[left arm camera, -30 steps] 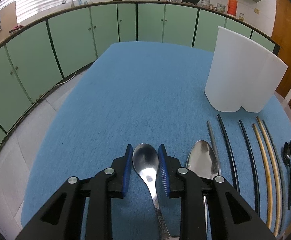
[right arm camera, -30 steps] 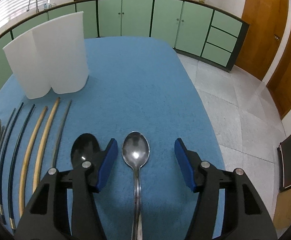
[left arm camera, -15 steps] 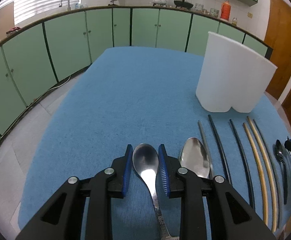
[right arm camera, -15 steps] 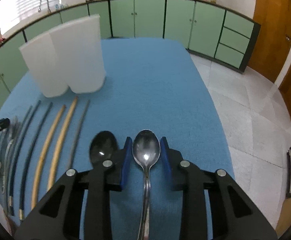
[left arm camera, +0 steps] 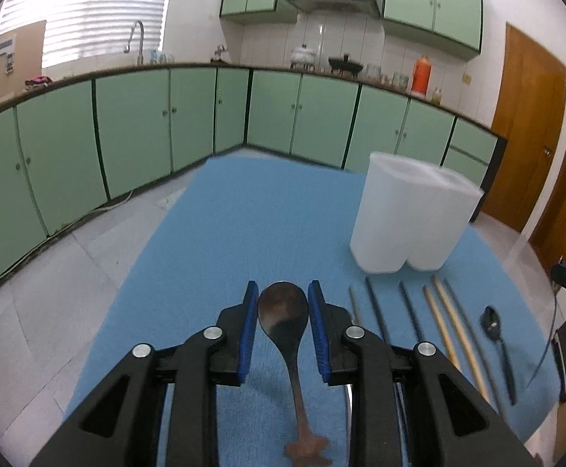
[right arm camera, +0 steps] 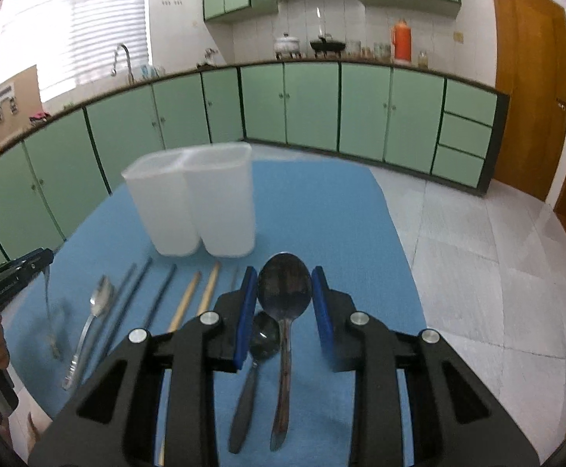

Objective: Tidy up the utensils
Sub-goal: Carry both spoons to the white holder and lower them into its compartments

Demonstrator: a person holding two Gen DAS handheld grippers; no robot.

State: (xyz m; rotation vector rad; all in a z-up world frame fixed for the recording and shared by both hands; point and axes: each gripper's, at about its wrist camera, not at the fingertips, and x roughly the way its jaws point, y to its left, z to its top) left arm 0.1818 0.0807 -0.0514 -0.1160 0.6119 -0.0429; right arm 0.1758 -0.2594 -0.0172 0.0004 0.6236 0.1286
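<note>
Meanwhile each hand-held gripper (left arm camera: 283, 325) (right arm camera: 284, 303) clamps a spoon (left arm camera: 283, 311) (right arm camera: 284, 292) above chopsticks (right arm camera: 183, 303), with the white holder (right arm camera: 205, 198) ahead.

The desk (left arm camera: 213, 241) is covered with matt blue cloth — soft and a little rough. The spoons (right arm camera: 285, 292) are made of shiny metal. The holder (right arm camera: 193, 202) is made of milky white plastic. Each tool (left arm camera: 283, 329) is black plastic — with blue pads (left arm camera: 248, 330).

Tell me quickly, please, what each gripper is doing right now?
Left gripper: shut on a spoon, lifted off the blue cloth.
Right gripper: shut on another spoon, also lifted.
</note>
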